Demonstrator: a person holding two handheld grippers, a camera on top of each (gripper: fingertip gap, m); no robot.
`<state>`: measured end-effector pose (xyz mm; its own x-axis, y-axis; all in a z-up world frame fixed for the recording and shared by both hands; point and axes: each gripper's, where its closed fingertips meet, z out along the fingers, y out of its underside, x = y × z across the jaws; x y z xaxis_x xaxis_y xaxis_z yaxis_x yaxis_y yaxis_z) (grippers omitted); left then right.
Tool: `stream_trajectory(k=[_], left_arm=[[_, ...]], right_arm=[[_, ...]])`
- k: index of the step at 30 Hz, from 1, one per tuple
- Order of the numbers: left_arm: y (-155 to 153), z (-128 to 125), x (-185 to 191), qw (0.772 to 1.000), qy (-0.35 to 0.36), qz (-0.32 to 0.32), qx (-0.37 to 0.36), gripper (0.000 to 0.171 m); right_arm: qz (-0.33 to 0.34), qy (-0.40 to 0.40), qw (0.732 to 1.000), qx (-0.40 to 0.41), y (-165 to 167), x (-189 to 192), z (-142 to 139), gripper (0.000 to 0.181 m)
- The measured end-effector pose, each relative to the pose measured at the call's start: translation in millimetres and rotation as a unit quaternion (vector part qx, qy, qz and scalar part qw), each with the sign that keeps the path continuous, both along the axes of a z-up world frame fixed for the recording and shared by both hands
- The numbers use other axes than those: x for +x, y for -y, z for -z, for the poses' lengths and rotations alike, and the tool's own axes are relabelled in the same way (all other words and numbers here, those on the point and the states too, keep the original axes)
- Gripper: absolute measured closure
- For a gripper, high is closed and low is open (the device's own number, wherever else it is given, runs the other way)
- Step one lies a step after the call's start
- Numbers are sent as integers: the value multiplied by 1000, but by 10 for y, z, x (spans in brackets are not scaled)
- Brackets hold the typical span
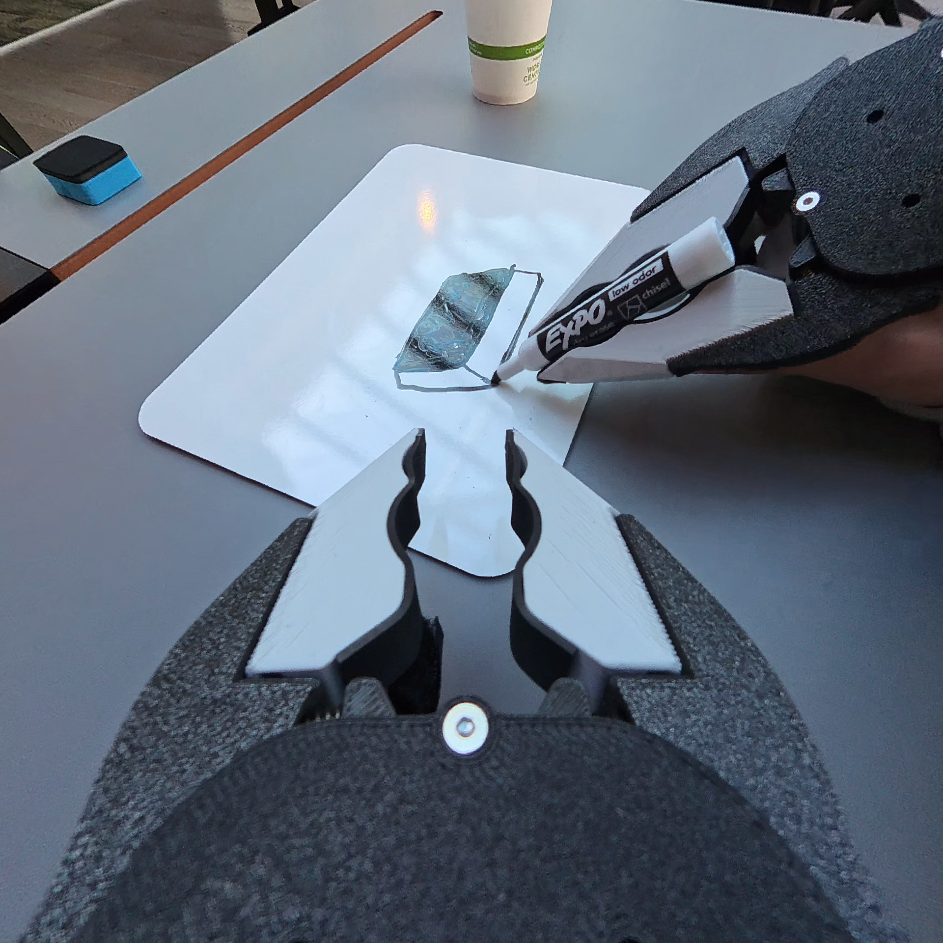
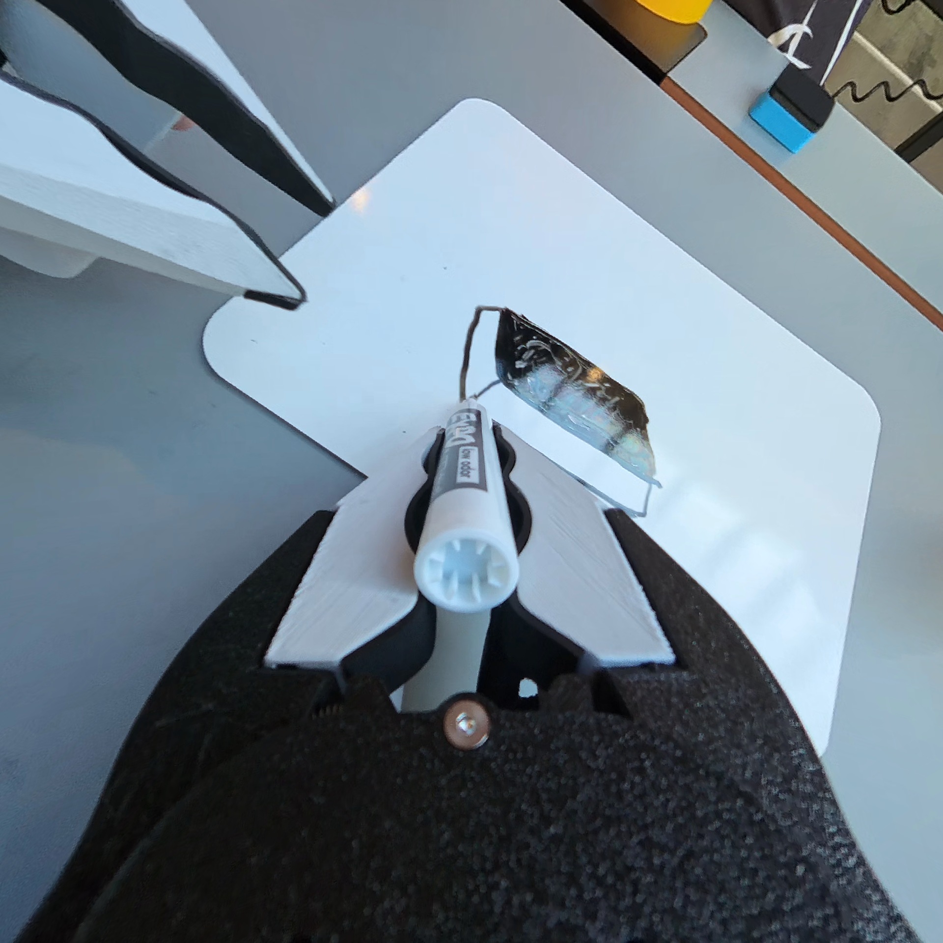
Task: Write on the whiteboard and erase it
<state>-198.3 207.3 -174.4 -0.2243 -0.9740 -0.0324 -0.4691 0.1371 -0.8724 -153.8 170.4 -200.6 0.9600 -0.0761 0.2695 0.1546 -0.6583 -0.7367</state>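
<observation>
the left gripper [image 1: 464, 444] hangs low over the near edge of the whiteboard [image 1: 286, 367] with its fingers apart and nothing between them — whether the tips touch the board cannot be told. just beyond it, the right gripper [image 2: 467, 444] has its fingers closed round a white-barrelled marker [image 2: 467, 490], uncapped, slanted down so that its tip meets the board at the near corner of a drawn shape [image 1: 464, 326].

that shape is a four-sided outline; its left part is thickly filled with glossy wet ink, while the right part is only a thin line around bare white. as a judgement, the filling looks partly done, with the unfilled strip left.

the board lies flat on a smooth grey table [image 1: 153, 561], glare from the light on its sheen. farther off a brown-edged seam [image 1: 245, 138] crosses the tabletop; past it sit a blue and black eraser [image 1: 87, 168] and a paper cup [image 1: 505, 51] — and beyond those, pale flooring.
</observation>
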Motion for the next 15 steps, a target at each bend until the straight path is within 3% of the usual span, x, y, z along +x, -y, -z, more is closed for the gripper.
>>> stream_trajectory(k=[15], left_arm=[[-18,15,-22,1000,-1,-1,-1,140]], right_arm=[[61,-14,998,-13,306,397,-5,164]])
